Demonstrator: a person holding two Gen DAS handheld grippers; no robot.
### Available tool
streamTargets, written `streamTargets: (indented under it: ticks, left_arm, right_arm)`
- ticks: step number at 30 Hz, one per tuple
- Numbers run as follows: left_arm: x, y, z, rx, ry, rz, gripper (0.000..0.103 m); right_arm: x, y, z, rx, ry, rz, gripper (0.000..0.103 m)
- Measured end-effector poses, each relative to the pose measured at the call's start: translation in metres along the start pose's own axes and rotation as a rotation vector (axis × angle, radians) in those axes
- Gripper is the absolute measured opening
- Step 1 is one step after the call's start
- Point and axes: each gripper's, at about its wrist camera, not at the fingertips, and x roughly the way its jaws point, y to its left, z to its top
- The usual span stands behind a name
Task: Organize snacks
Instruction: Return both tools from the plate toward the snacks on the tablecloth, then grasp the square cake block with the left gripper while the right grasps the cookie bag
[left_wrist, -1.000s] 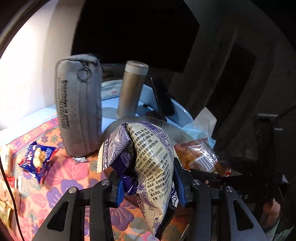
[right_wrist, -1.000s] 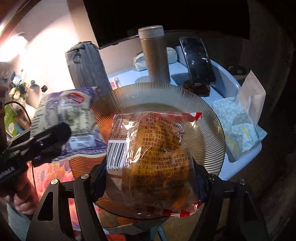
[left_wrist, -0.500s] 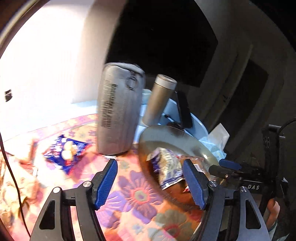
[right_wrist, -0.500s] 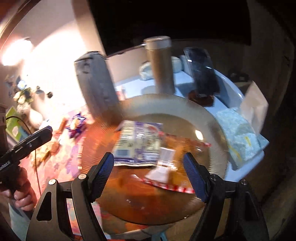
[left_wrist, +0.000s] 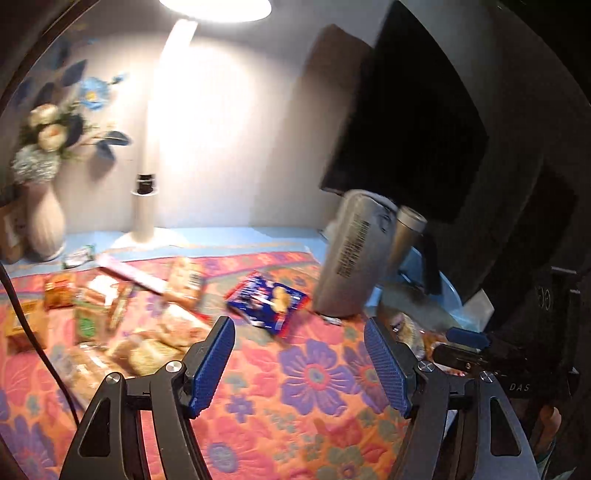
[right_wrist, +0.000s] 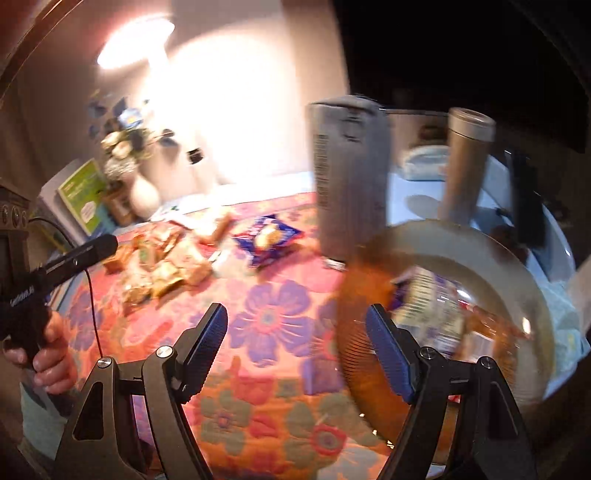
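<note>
Now that both packets have left the fingers, the left gripper (left_wrist: 299, 363) and right gripper (right_wrist: 295, 349) stand wide open and empty above the flowered orange-pink cloth (right_wrist: 266, 325) on the surface; a second ago each clamped a snack over the ribbed amber glass plate (right_wrist: 509, 273), where the purple-and-white packet (right_wrist: 428, 306) and the clear orange-tinted packet (right_wrist: 491, 325) now lie, so two snacks look sorted; both views have swung toward the loose pile of wrapped snacks (left_wrist: 122, 325) and the blue foil packet (left_wrist: 267, 301), likely next; only the right view shows the plate's contents plainly; the left view alone gives the pile in detail.
</note>
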Motion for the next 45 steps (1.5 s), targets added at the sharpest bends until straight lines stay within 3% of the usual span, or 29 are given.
streamTargets:
  ticks: [10,16,23,28,37,39,42,45]
  left_arm:
    - [-0.098,0.102,0.016,-0.089,-0.141,0.245,0.069]
    - [-0.125,0.159,0.015,-0.145,-0.180,0.391,0.071]
    - [-0.102,0.224,-0.001,-0.256,-0.155,0.484,0.080]
    - [-0.051,0.263,-0.012,-0.301,-0.082,0.501,0.080]
    - [0.016,0.290,-0.019,-0.303,-0.005,0.505,0.084]
    - [0.021,0.291,-0.023,-0.288,-0.008,0.518,0.093]
    - [0.031,0.298,-0.028,-0.311,0.041,0.511,0.093]
    - [0.025,0.301,-0.029,-0.332,0.005,0.515,0.093]
  right_arm:
    - [0.034,0.081,0.018,-0.124,0.037,0.147,0.077]
    - [0.070,0.143,0.027,-0.219,0.065,0.263,0.077]
    - [0.122,0.212,0.028,-0.315,0.105,0.348,0.077]
    - [0.167,0.243,0.024,-0.369,0.138,0.359,0.078]
    - [0.220,0.268,0.015,-0.375,0.165,0.364,0.078]
    - [0.230,0.270,0.012,-0.369,0.179,0.362,0.078]
    - [0.242,0.271,0.005,-0.373,0.186,0.343,0.080]
    - [0.247,0.276,-0.001,-0.402,0.180,0.326,0.081]
